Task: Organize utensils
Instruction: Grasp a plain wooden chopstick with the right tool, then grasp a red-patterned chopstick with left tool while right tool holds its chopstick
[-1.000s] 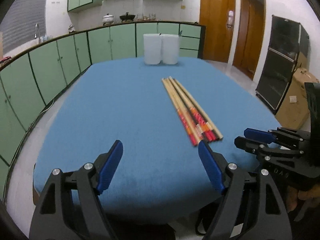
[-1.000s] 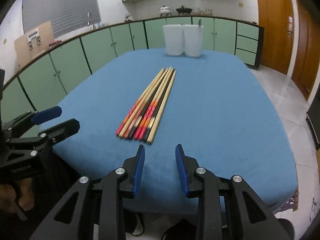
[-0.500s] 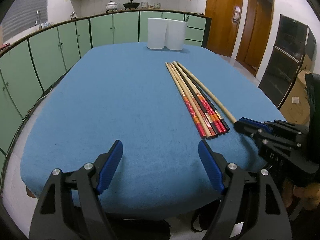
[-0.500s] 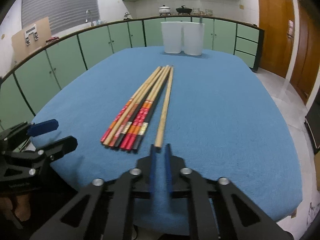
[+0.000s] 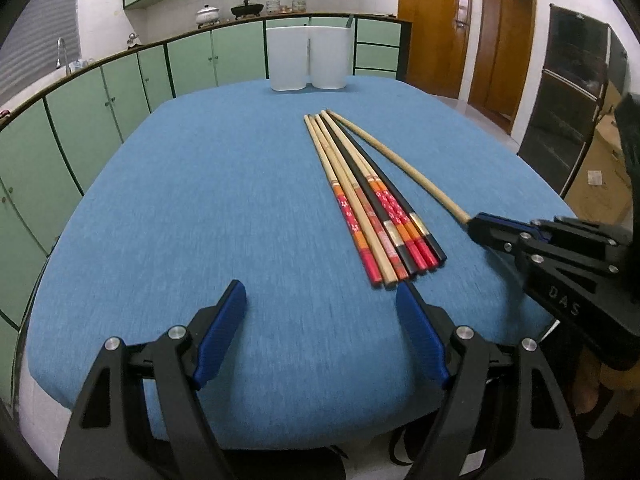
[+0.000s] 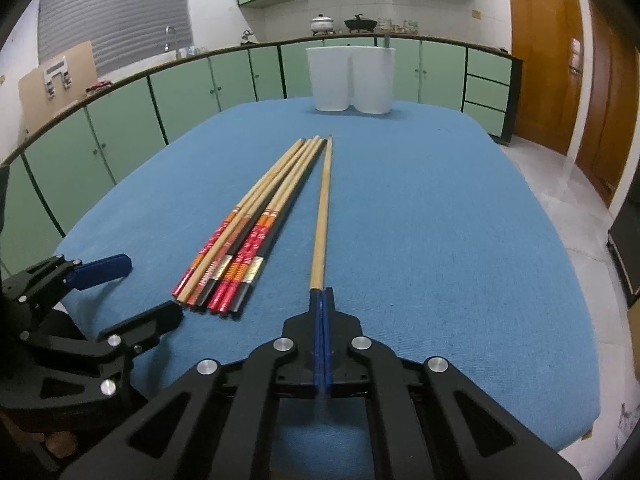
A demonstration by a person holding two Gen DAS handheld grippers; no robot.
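Your left tool (image 5: 320, 308) hangs wide open and empty over the near edge of the blue surface (image 5: 180, 200), angled down, its right finger just short of the butt ends of the bundled chopsticks (image 5: 372, 200). You're at the first pick: your right tool (image 6: 322, 300) has just clamped shut on the plain wooden chopstick (image 6: 322, 208), splayed from the bundle. Next, lift it and carry it to the white holders (image 6: 352, 78) at the far end.

blue table (image 5: 200, 200), chopsticks (image 5: 372, 208), 2 white containers (image 5: 306, 58)
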